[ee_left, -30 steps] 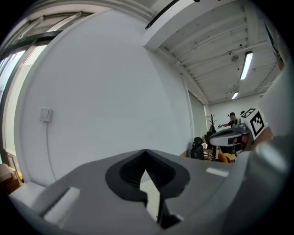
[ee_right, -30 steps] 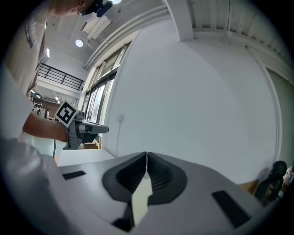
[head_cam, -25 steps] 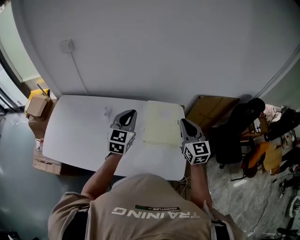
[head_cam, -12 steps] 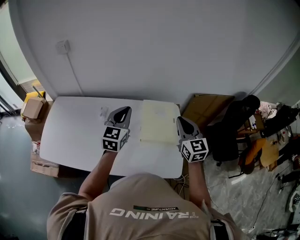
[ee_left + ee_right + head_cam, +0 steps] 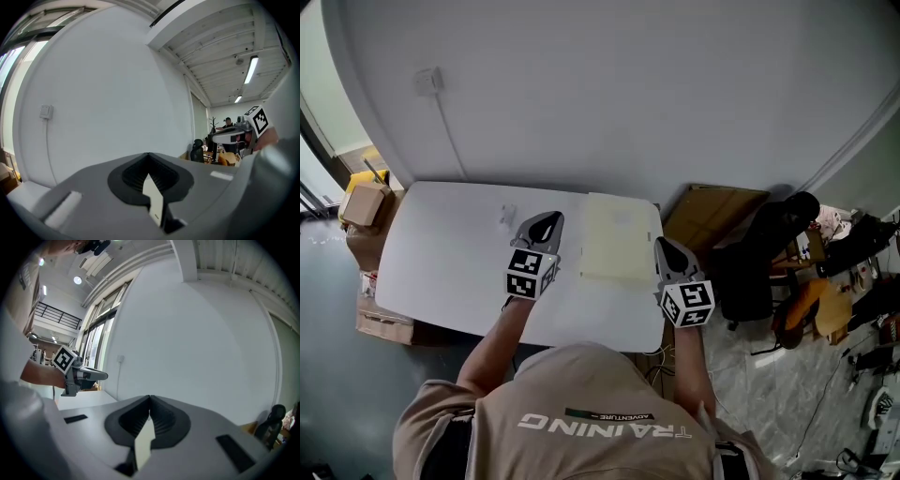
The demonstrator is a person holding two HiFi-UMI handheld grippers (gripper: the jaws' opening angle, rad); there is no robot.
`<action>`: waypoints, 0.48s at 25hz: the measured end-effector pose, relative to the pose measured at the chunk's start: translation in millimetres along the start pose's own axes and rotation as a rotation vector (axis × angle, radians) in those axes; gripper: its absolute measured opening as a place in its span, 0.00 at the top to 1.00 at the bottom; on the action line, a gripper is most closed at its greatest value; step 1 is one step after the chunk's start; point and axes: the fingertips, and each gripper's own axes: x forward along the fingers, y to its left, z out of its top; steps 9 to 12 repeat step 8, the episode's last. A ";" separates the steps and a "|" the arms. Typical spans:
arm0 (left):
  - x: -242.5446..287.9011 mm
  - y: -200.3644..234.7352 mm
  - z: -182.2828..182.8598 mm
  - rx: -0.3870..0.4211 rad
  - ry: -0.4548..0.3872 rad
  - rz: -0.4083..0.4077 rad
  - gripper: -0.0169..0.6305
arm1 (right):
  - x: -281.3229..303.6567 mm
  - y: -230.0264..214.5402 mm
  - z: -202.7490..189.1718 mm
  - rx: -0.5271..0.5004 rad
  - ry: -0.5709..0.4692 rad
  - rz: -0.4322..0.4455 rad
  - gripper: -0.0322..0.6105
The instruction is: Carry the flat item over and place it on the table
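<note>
A pale yellow flat item [image 5: 619, 236] lies on the right part of the white table [image 5: 441, 253], in the head view. My left gripper [image 5: 546, 223] hovers just left of it, jaws shut and empty. Close to the item's near right corner is my right gripper [image 5: 666, 249], also shut and empty, over the table's right end. In the left gripper view the left gripper [image 5: 149, 155] has its jaws meeting at a point with nothing between them, and the right gripper [image 5: 233, 136] shows at the right. The right gripper view shows the right gripper [image 5: 150, 398] equally closed, and the left gripper [image 5: 88, 376] off to its left.
A plain white wall stands behind the table, with a socket [image 5: 427, 82] and a cable running down. Cardboard boxes [image 5: 366, 202] sit off the table's left end. A brown cardboard sheet [image 5: 712, 216] and a black chair [image 5: 769, 258] stand at the right.
Both grippers stay shut beside the flat item, which has not moved on the table. Only the head view has shifted slightly.
</note>
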 end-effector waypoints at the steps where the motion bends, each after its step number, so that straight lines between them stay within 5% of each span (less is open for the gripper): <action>1: -1.0 -0.8 -3.3 -0.008 0.001 -0.002 0.96 | -1.4 1.9 -3.7 -0.011 0.014 0.002 0.94; 12: 1.7 15.9 -8.4 -0.015 0.012 -0.003 0.96 | 1.7 -0.3 -8.9 0.009 0.020 -0.030 0.94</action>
